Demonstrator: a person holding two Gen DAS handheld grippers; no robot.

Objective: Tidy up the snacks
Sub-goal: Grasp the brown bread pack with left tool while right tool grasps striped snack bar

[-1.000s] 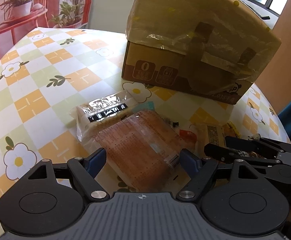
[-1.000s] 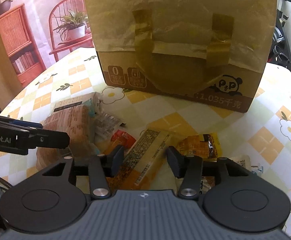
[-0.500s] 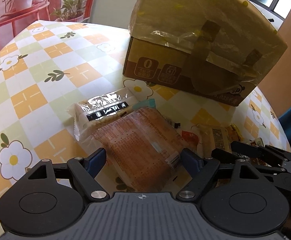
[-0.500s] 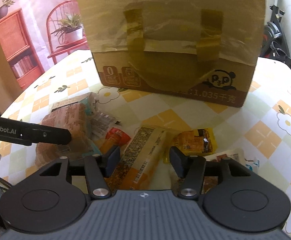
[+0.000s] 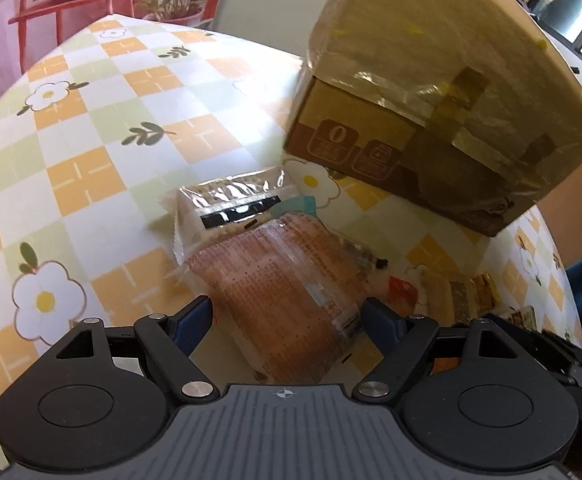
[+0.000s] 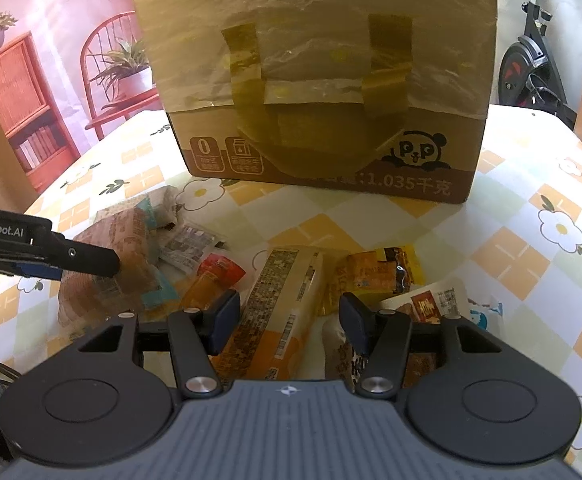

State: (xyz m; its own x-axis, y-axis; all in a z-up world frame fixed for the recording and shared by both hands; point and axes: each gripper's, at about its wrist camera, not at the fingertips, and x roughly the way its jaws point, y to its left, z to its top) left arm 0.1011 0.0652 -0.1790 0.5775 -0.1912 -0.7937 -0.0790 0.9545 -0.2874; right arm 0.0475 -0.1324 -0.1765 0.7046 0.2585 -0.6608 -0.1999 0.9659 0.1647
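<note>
The left claw (image 5: pixel 287 320) pointed steeply down at the counter (image 5: pixel 91 128), its jaws spread wide to either side of a long orange-brown snack packet (image 5: pixel 287 292). The packet lay between the blue pads, but a gap showed on each side, so nothing was gripped. Behind it lay a clear-wrapped pale packet (image 5: pixel 227 208), partly under the orange-brown one, and beyond both stood the taped cardboard box (image 5: pixel 431 92).

The right claw (image 6: pixel 289 316) tilted down less steeply over the heap of snacks in front of the box (image 6: pixel 323 80). Its jaws had just been opening and stood part-way apart, straddling the near end of a long yellow packet (image 6: pixel 287 292) that lay lengthwise between them. The pads stood clear of its wrapper on both sides. Just to the right lay a small yellow-and-brown packet (image 6: pixel 379 272); to the left, a red-topped sachet (image 6: pixel 219 268). One finger of the left claw (image 6: pixel 51 252) reached in from the left edge above the orange-brown packet (image 6: pixel 119 252).
</note>
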